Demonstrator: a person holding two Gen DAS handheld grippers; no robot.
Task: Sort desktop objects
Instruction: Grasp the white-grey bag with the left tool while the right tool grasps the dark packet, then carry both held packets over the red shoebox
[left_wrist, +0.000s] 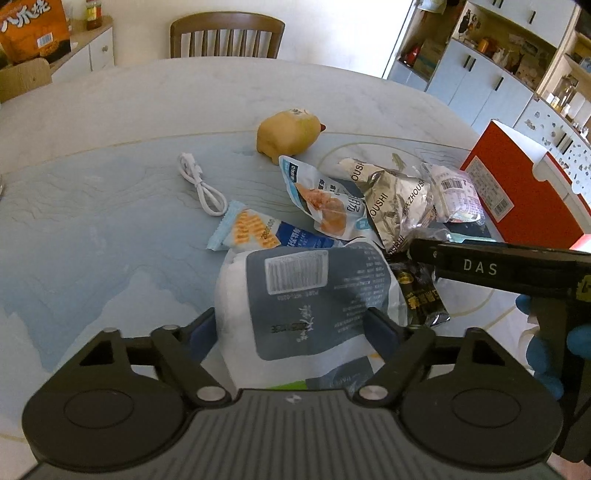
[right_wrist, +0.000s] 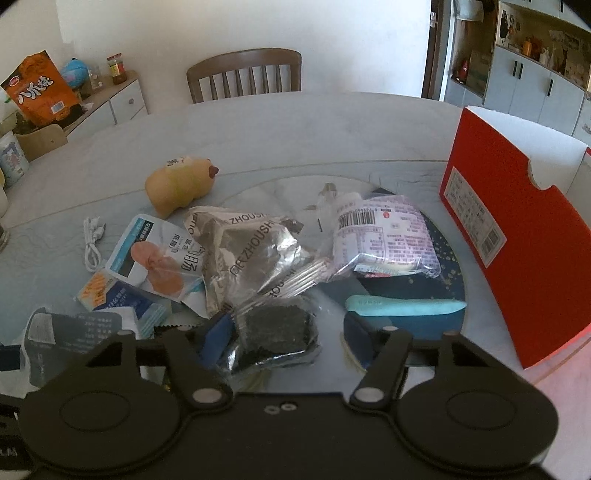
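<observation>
A white and grey snack packet (left_wrist: 314, 291) lies flat on the table between the fingers of my left gripper (left_wrist: 293, 330). The pads flank its edges and the packet is not creased. My right gripper (right_wrist: 288, 338) straddles a dark snack in a clear wrapper (right_wrist: 275, 332). Its left finger (right_wrist: 218, 332) is against the wrapper, while the right finger stands clear of it. In the left wrist view the right gripper's black body (left_wrist: 480, 266) reaches in from the right, held by a blue-gloved hand (left_wrist: 546, 347).
A pile holds a silver packet (right_wrist: 243, 251), a blue-white pouch (right_wrist: 155, 251), a biscuit packet (left_wrist: 255, 229), a clear bag with a purple label (right_wrist: 384, 232) and a teal item (right_wrist: 402, 306). A yellow toy (left_wrist: 288, 134) and white cable (left_wrist: 201, 184) lie behind. A red box (right_wrist: 517, 236) stands right.
</observation>
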